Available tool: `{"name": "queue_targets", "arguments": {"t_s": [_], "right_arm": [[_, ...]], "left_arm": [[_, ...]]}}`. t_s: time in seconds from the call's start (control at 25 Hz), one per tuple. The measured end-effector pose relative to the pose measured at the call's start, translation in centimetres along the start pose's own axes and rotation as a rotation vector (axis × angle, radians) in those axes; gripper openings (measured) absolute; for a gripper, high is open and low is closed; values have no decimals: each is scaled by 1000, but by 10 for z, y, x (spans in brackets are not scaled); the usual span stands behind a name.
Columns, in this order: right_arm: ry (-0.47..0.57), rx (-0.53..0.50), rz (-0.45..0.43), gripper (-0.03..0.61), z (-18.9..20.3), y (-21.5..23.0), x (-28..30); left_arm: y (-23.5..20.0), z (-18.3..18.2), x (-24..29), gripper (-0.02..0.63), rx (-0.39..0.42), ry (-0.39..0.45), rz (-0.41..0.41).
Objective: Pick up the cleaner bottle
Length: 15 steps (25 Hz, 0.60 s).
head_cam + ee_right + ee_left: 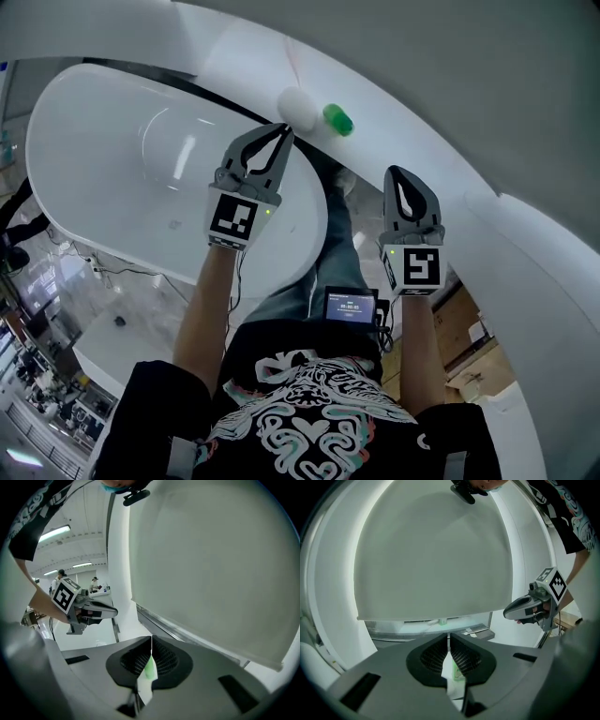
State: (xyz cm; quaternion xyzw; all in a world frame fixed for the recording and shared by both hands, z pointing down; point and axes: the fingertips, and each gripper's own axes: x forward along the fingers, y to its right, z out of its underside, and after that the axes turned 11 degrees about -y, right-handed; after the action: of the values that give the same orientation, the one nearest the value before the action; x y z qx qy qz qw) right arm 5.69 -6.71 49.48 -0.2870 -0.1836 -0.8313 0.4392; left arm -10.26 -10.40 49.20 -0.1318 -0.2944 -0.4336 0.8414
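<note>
The cleaner bottle (302,106) is white with a green cap (338,119) and stands on the ledge at the bathtub's far rim. My left gripper (284,129) is shut and empty, its tips just short of the bottle's white body. My right gripper (397,172) hangs to the right and nearer to me, also shut with nothing in it. In the left gripper view the jaws (449,637) meet, and the bottle (458,672) shows through the gap below them. In the right gripper view the closed jaws (151,640) frame a green sliver of the bottle (149,668).
A white oval bathtub (103,141) fills the left of the head view, below the left gripper. A curved white ledge (525,234) and a grey wall (469,75) run behind the bottle. A small screen (352,305) hangs at the person's waist.
</note>
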Motion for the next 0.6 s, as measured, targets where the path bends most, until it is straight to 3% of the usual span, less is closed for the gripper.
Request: {"name": "queue_targets", "arguments": {"t_s": [0.12,0.44,0.6], "right_arm": [[-19,-18,-3,26,9,5,18],[-68,-48,-44,26,36,5,64],[-82,-45,-70,26,50,2,79]], "left_arm": [[-1,13,17,14,16,-22,19],[4,47,56,15,167,-53,92],[9,73,72,15,170,-101,136]]}}
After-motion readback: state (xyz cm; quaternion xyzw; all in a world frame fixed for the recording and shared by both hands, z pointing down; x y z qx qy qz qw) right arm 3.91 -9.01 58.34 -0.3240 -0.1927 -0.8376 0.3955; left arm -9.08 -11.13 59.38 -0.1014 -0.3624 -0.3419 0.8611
